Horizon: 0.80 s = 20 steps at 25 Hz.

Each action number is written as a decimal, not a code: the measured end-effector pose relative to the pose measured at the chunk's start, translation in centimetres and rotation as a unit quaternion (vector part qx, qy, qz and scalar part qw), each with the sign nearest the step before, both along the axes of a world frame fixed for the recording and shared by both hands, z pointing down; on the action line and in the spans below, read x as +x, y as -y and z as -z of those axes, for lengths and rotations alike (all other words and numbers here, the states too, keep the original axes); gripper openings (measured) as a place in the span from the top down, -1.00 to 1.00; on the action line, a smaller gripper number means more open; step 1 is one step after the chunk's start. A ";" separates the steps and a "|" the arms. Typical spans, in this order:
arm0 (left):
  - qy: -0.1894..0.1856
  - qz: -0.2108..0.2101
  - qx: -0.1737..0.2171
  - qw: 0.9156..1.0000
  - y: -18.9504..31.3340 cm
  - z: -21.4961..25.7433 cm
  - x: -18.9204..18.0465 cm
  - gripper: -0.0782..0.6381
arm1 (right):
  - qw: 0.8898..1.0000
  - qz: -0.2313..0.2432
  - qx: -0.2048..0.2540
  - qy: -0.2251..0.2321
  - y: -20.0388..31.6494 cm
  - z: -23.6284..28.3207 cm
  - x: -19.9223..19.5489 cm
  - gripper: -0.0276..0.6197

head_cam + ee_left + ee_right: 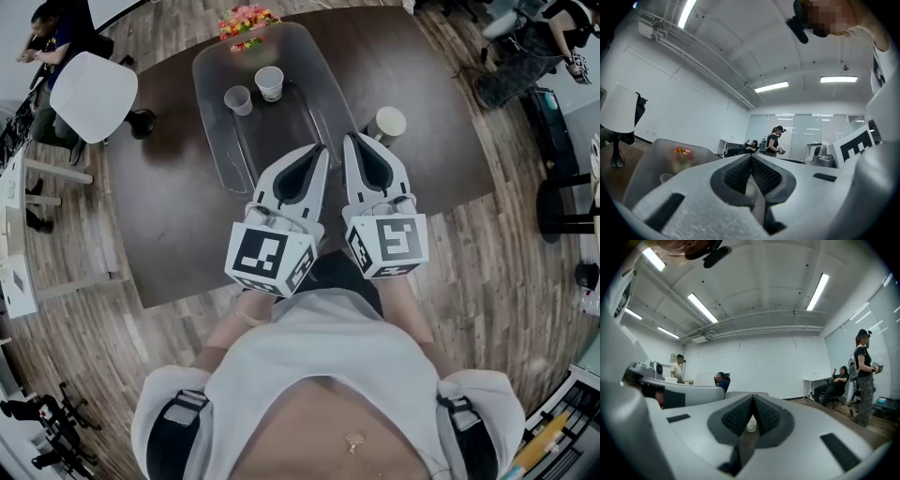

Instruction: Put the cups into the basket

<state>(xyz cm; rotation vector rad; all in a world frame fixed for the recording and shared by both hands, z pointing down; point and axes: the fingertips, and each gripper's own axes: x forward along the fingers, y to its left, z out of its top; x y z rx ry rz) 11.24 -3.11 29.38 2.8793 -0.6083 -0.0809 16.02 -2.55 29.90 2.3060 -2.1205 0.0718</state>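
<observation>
Hovering over the tabletop's (422,66) near side, left gripper (322,148) and right gripper (352,137) keep jaws pressed together, empty. A clear cup (238,99) and a paper cup (269,82) sit in the basket (200,73); the third cup (387,123), just right of it, likely needs the right jaws opened wide before closing in.

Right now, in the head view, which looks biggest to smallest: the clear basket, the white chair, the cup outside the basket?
1. Clear basket
2. White chair
3. Cup outside the basket
The chair stands farther off, so its true size is unsure.

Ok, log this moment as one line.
left gripper: shut, empty | right gripper: shut, empty | basket: clear cup and white cup inside | third cup: on table beside basket, ahead of right gripper
</observation>
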 end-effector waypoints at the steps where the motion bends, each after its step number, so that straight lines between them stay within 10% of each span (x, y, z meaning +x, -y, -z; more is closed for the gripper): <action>1: -0.001 -0.005 0.000 1.000 -0.3 0.0 0.5 0.76 | 1.000 -0.005 0.001 -0.001 -0.3 0.1 0.5 0.88; 20: 0.007 -0.099 -0.019 0.995 -8.0 -2.0 12.4 0.76 | 0.995 -0.093 -0.022 -0.003 -8.1 -1.4 12.9 0.88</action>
